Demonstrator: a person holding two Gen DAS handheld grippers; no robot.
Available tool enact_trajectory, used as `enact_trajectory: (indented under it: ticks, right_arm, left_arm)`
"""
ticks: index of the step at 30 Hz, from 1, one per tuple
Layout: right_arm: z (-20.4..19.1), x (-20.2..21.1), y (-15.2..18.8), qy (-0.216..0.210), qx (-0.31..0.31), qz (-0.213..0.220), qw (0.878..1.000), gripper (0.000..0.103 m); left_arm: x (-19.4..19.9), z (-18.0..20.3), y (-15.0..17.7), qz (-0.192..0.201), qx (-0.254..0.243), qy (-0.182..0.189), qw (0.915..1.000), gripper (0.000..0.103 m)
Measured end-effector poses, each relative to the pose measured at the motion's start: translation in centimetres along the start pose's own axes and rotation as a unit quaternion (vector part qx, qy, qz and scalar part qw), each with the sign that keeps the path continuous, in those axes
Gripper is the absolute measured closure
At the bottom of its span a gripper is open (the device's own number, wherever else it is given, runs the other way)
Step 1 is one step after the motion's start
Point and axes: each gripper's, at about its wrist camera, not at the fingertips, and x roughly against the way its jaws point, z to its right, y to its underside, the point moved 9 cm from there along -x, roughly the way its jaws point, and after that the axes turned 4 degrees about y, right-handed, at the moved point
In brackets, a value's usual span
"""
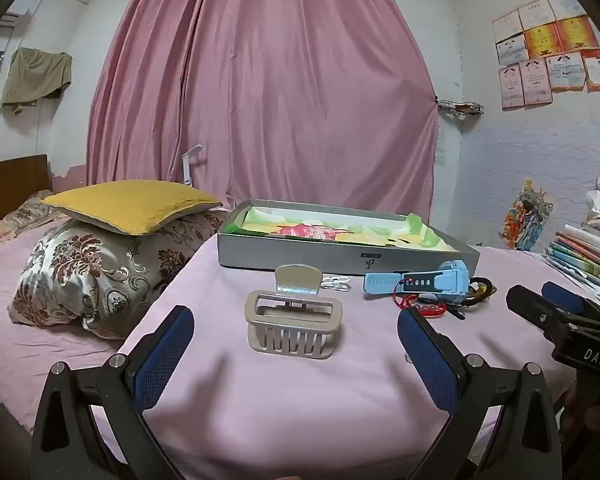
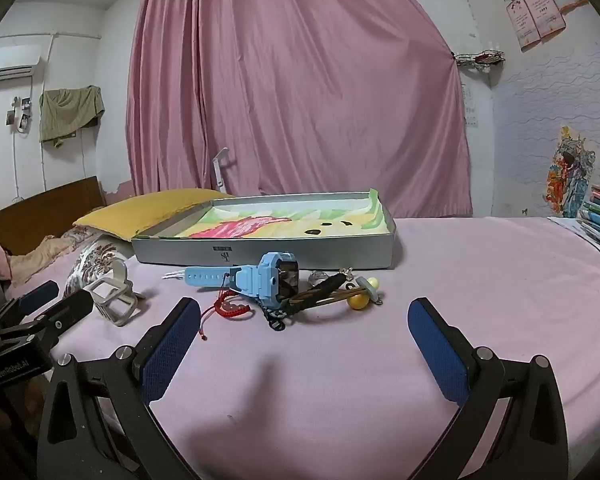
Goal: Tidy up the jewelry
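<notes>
Hair claw (image 1: pixel 294 326) before spread left gripper (image 1: pixel 296 344).

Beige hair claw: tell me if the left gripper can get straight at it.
Probably yes. The hair claw sits on the pink sheet just ahead of the open left gripper, with nothing between them.

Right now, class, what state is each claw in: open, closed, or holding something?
Left claw: open, holding nothing; the beige plastic hair clip lies ahead on the bed.
Right claw: open, holding nothing.
</notes>
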Motion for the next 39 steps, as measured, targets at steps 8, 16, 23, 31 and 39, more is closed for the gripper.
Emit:
enact_trajectory:
  ticks: [8,16,23,31,39]
  right_arm:
    - [-0.08,-0.05,0.11,-0.006,-0.004,-0.004,1.000,0.001]
    - [-0.17,0.18,0.28,-0.008,-0.003,-0.008,1.000,0.001]
    - [-0.33,-0.05,0.14,-0.009,-0.002,-0.008,1.000,0.001]
    - [-0.39,0.04,0.05,-0.008,0.000,-0.008,1.000,0.001]
    - [-0.35,0.20,-0.07,-0.007,-0.001,-0.007,1.000,0.001]
  left_arm:
    - [0.02,0.02,0.06,-0.004,0.004,0.001,1.0000,0.001]
    - [-0.30,-0.32,0.20,-0.005,0.002,0.000,1.0000,0.001]
    - [-0.41,-0.50,0.34,-0.006,0.003,0.000,1.0000,0.001]
    - [-0.58,-0.61,0.59,-0.007,0.004,-0.001,1.0000,0.001]
    - [-0.57,-0.45,0.57,-0.007,0.005,-0.002,1.0000,0.001]
